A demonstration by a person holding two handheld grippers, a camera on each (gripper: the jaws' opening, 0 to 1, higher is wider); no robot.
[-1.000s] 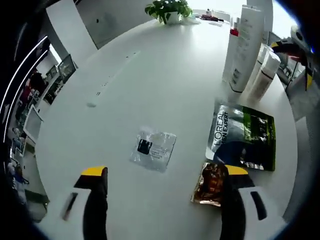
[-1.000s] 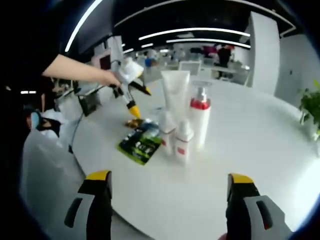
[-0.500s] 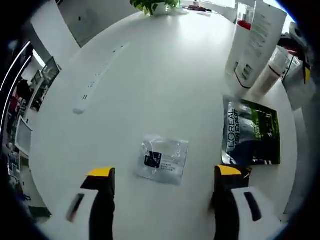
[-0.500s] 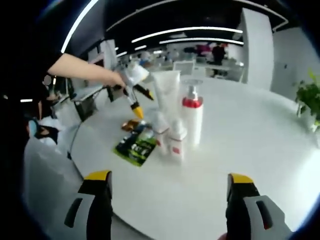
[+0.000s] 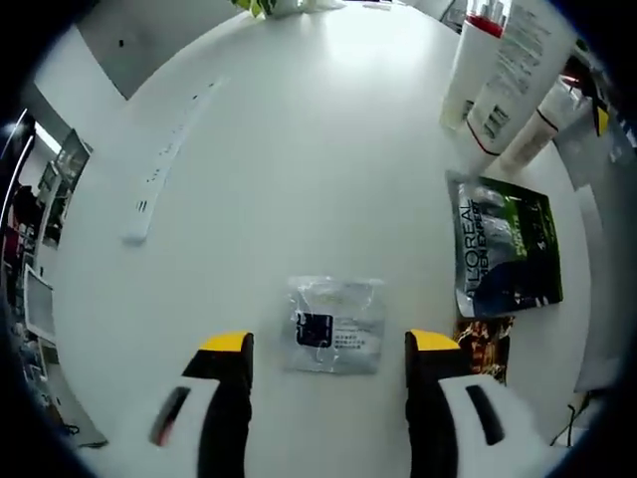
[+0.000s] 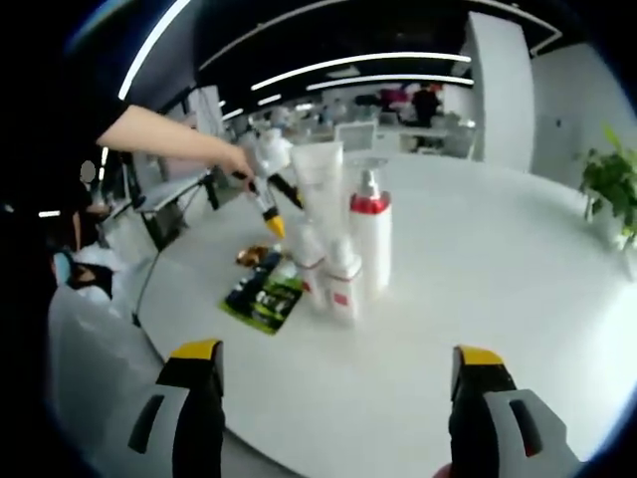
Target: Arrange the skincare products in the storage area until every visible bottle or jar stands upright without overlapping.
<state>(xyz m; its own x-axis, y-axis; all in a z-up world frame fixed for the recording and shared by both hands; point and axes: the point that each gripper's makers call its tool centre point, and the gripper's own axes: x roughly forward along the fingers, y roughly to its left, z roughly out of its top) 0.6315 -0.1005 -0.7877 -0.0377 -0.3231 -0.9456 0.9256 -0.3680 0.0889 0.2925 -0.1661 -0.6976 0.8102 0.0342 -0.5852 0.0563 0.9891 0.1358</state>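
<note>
My left gripper [image 5: 326, 344] hangs with its jaws spread wide and empty, straddling a clear sachet [image 5: 336, 326] flat on the white table [image 5: 299, 149], low in the frame centre. A green pouch [image 5: 506, 247] lies at right, a bronze sachet [image 5: 484, 345] just below it. At upper right stand a tube [image 5: 520, 75] and pump bottle [image 5: 468, 70]. My right gripper [image 6: 338, 355] also gapes empty; mid-frame the pump bottle [image 6: 369, 241], tube [image 6: 317, 189] and two small bottles [image 6: 344, 287] stand upright, clustered.
</note>
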